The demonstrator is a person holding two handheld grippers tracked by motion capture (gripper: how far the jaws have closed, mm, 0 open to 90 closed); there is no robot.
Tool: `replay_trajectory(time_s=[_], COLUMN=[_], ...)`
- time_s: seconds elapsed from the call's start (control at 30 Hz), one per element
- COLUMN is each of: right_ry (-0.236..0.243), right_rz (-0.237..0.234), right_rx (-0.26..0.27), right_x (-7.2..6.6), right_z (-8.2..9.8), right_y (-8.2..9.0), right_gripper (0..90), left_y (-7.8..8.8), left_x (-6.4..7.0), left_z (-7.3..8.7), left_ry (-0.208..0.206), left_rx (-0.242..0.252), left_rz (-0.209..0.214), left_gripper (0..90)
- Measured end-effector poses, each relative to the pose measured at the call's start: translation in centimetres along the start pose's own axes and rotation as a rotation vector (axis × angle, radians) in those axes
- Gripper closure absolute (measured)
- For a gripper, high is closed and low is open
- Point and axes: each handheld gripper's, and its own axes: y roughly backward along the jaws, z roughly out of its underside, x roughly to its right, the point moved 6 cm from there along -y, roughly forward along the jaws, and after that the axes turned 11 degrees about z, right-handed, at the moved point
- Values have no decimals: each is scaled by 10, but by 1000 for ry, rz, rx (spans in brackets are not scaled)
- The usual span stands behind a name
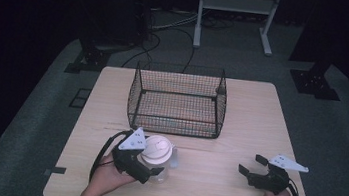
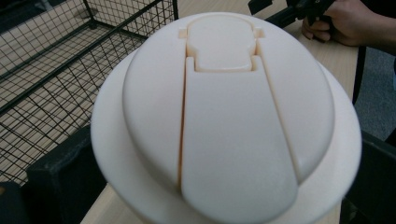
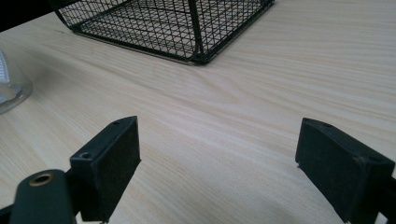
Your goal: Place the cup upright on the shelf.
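Cream plastic lid of a clear jug sits right between the left gripper jaws, which are closed around it. Black wire mesh basket stands just beyond. Right gripper hangs wide open over bare wooden table, holding nothing.

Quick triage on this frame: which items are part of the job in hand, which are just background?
In play:
- jug with cream lid, between the jaws of the left tool
- wire basket, just behind it, likely destination
- right tool, open, holding nothing
- table

Lying about:
- white stand on the floor beyond the table
- floor cables
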Motion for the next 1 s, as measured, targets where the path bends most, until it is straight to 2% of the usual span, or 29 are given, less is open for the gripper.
replay_trajectory(time_s=[0.27,0.57,1.0], right_ry=[1,3,3], right_rz=[-2,-2,-3], right_rx=[0,0,1], right_x=[0,0,0], right_z=[0,0,0], right_y=[0,0,0], right_gripper=[129,129,129], left_y=[-6,-4,-4], left_x=[-2,-2,-2], left_z=[-2,-3,-9], left_ry=[5,11,11], left_rx=[-53,-87,-111], left_rz=[2,7,27], left_gripper=[7,52,55])
